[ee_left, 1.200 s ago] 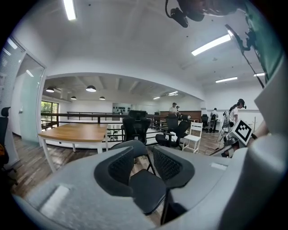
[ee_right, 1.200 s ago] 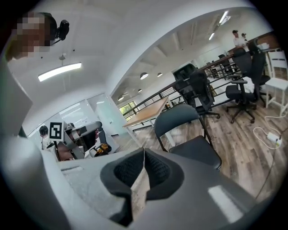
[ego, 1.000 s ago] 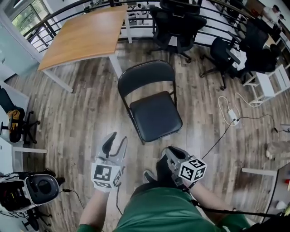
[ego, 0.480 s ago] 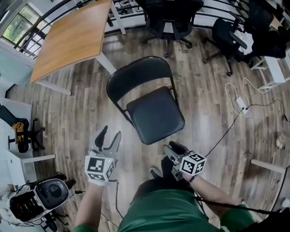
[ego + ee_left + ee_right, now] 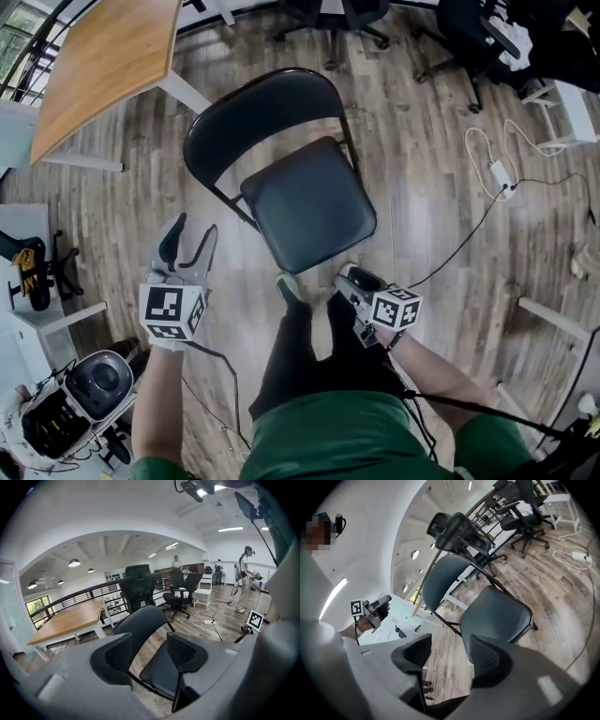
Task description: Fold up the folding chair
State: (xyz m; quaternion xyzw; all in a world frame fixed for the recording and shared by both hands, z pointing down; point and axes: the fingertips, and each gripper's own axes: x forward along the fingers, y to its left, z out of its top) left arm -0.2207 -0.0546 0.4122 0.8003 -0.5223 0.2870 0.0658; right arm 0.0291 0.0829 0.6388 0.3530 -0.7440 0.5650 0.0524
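Note:
The black folding chair stands unfolded on the wood floor, with its seat [image 5: 309, 216] in front of me and its backrest [image 5: 253, 112] on the far side. My left gripper [image 5: 187, 236] hangs left of the seat, clear of the frame, its jaws opening with nothing between them. In the left gripper view, the left gripper [image 5: 149, 651] looks at the chair's backrest [image 5: 140, 620]. My right gripper [image 5: 352, 276] sits just before the seat's near right corner, jaws opening and empty. The right gripper [image 5: 450, 656] faces the seat [image 5: 497, 613] from the right gripper view.
A wooden table [image 5: 103, 56] stands at the far left and office chairs [image 5: 469, 28] at the far right. A power strip with its cable [image 5: 502, 173] lies on the floor at the right. A grey machine [image 5: 89, 384] sits near left. Other people [image 5: 243, 578] stand far off.
Both grippers have moved forward and down towards the chair, and their jaws have spread wider. The chair looms larger and still stands unfolded.

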